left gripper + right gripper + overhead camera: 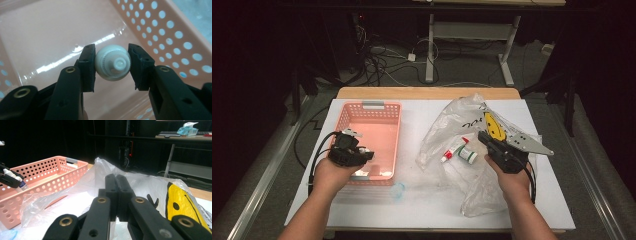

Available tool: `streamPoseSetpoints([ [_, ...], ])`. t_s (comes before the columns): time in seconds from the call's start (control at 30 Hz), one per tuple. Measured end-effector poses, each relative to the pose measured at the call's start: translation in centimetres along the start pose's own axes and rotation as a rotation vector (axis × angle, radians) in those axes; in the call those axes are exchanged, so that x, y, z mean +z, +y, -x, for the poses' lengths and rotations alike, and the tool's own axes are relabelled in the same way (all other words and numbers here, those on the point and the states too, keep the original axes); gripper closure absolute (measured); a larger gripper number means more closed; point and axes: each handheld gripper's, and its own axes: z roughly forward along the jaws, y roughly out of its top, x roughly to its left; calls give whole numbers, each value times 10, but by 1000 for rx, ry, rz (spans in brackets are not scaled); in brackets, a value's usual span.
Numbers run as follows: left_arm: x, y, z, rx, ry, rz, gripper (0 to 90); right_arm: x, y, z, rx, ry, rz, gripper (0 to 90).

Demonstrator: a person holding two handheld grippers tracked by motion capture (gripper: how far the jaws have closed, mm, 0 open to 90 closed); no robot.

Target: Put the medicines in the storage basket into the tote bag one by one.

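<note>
A small white bottle (113, 62) is clamped cap-end toward the camera between the two jaws of the left gripper (111, 65), both pads pressed against its sides. It is held above the glossy floor of the pink perforated basket (162, 32). In the high view, the left gripper (350, 148) is seen over the basket's (372, 107) near left corner on the white worktop (422, 200). In the right gripper view the bottle (14, 180) is seen at the left, in front of the basket (50, 168). The jaws of the right gripper (116, 195) are clenched flat together with nothing visible between them, in front of a crumpled clear plastic bag (140, 182) printed with a yellow face (185, 202). In the high view, a red-capped tube (453, 150) and a green-banded white bottle (468, 154) are seen lying within the bag (452, 120), just beside the right gripper (507, 150).
</note>
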Motion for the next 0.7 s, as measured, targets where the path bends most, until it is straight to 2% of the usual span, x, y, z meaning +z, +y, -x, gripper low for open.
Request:
streamPoseSetpoints([
  [0.23, -8, -12, 9, 6, -7, 111, 582, 0, 1, -2, -3, 5, 1, 900],
  [0.37, -8, -20, 16, -6, -28, 168, 582, 0, 1, -3, -6, 7, -1, 900],
  [0.53, -4, -27, 24, 8, -34, 202, 582, 1, 0, -4, -9, 9, 0, 900],
  [0.7, -3, -32, 28, 23, -21, 235, 582, 0, 0, -3, -3, 4, -2, 900],
])
